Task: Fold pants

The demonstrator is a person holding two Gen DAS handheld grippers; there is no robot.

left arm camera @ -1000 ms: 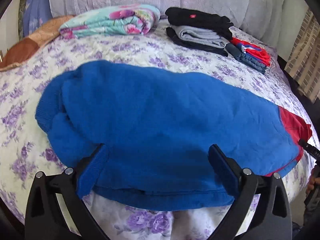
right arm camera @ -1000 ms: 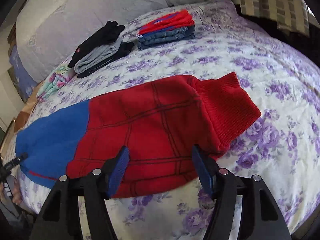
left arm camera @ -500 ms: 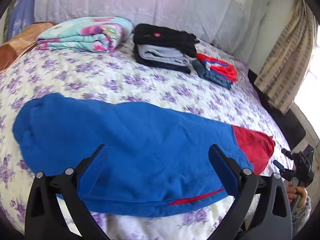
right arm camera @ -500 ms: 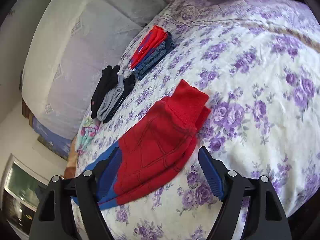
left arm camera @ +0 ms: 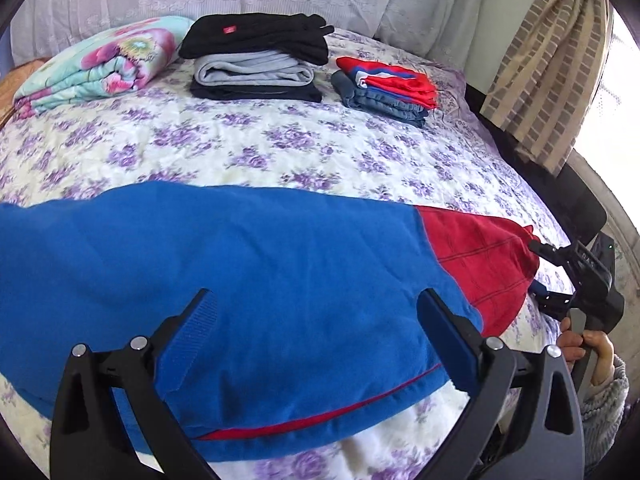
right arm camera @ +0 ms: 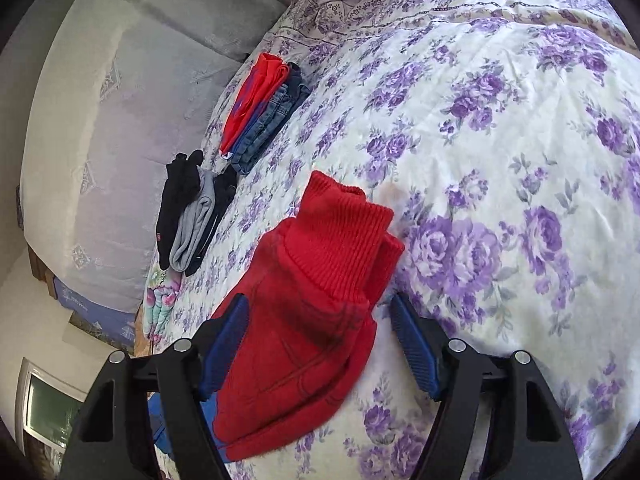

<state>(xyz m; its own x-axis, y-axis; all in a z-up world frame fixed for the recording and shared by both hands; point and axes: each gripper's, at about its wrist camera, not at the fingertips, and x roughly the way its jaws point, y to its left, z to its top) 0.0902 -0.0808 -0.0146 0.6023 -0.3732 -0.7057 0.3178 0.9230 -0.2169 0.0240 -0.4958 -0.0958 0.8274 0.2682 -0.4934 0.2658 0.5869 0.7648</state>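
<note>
We see a bed [left arm camera: 280, 148] under a sheet with purple flowers, and along its far edge, from left to right, a rolled floral blanket [left arm camera: 100, 64], a stack of black and grey clothes [left arm camera: 256, 60] and a smaller stack of jeans with a red and blue piece on top [left arm camera: 384, 88]. The black item on top of the middle stack carries a small red label [left arm camera: 229, 30], but we cannot read any writing on it. Near the front edge of the bed lie the pants [left arm camera: 224, 264], blue along most of their length and red with thin dark lines at the right-hand end, lying flat across the bed. In the left wrist view the left gripper [left arm camera: 320, 340] hangs over the blue part with its fingers spread wide and nothing pinched between them. In the right wrist view the right gripper [right arm camera: 320, 344] sits astride the red end of the pants, where a ribbed red cuff [right arm camera: 336, 236] shows; its fingers are spread, one on each side of the cloth, with the right pad clear of it. At the right edge of the left wrist view a hand [left arm camera: 588, 352] in a grey knit sleeve [left arm camera: 604, 400] holds that right gripper's handle.
</note>
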